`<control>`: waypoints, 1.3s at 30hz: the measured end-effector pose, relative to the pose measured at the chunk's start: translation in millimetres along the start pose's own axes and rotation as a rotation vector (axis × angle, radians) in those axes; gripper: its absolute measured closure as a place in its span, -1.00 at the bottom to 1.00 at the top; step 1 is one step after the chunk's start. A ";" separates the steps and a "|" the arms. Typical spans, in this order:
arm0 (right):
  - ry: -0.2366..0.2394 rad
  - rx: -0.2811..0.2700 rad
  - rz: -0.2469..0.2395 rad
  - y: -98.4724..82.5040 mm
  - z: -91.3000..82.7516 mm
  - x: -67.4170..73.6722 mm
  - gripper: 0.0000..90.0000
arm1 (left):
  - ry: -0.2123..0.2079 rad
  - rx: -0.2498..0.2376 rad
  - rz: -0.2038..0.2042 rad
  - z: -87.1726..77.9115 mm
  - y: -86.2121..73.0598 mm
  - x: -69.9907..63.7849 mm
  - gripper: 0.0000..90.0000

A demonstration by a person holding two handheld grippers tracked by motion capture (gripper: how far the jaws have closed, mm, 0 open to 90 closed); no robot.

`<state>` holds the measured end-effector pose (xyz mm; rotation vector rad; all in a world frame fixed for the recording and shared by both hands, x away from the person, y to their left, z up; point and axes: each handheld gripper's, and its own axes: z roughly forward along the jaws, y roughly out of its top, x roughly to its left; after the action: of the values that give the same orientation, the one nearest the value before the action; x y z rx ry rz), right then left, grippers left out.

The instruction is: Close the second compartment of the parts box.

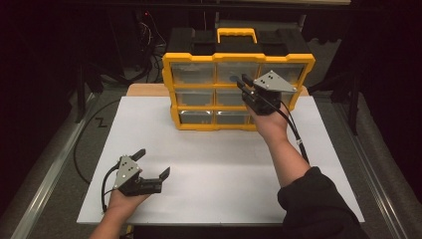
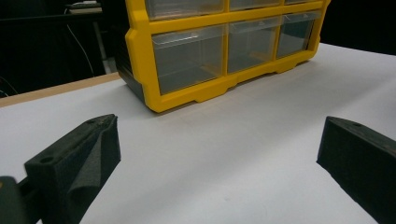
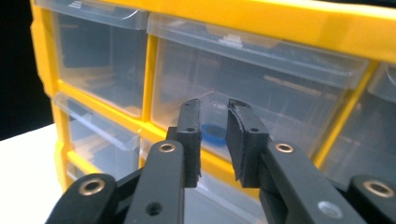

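Note:
A yellow-framed organizer with clear drawers in three rows stands at the far side of the white board. My right gripper is held up against the front of its top middle drawer. In the right gripper view the jaws stand a narrow gap apart with nothing pinched between them. A small blue object shows through the clear drawer front behind that gap. My left gripper rests low over the board at the near left, open wide and empty, and faces the organizer's bottom row.
The organizer has a yellow carry handle on its black top. A wooden table edge shows behind the board at the left. Metal rails run along both sides. Dark equipment and cables fill the background.

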<state>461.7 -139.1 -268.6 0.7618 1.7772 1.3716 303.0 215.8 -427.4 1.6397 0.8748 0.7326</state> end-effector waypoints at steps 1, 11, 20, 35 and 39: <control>0.005 0.003 0.005 -1.1 -1.8 -0.1 0.69 | 0.000 0.000 0.000 0.0 0.0 -0.1 -1.00; 0.058 0.048 0.032 -23.2 -16.5 0.5 0.41 | 0.001 0.002 0.001 0.9 -0.1 -0.7 -1.00; 0.122 0.080 0.070 -47.7 -34.8 11.8 0.09 | 0.002 0.003 0.003 1.4 -0.1 -1.0 -1.00; 0.144 0.131 0.107 -94.6 -77.6 19.2 -0.61 | 0.005 0.010 -0.002 2.7 -0.7 -0.8 -1.00; 0.139 0.146 0.107 -104.9 -89.7 16.3 -0.73 | 0.007 0.016 -0.004 3.5 -1.1 -0.6 -1.00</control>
<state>376.2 -198.5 -360.8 0.8693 1.9874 1.4049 305.4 213.6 -429.2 1.6504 0.8909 0.7304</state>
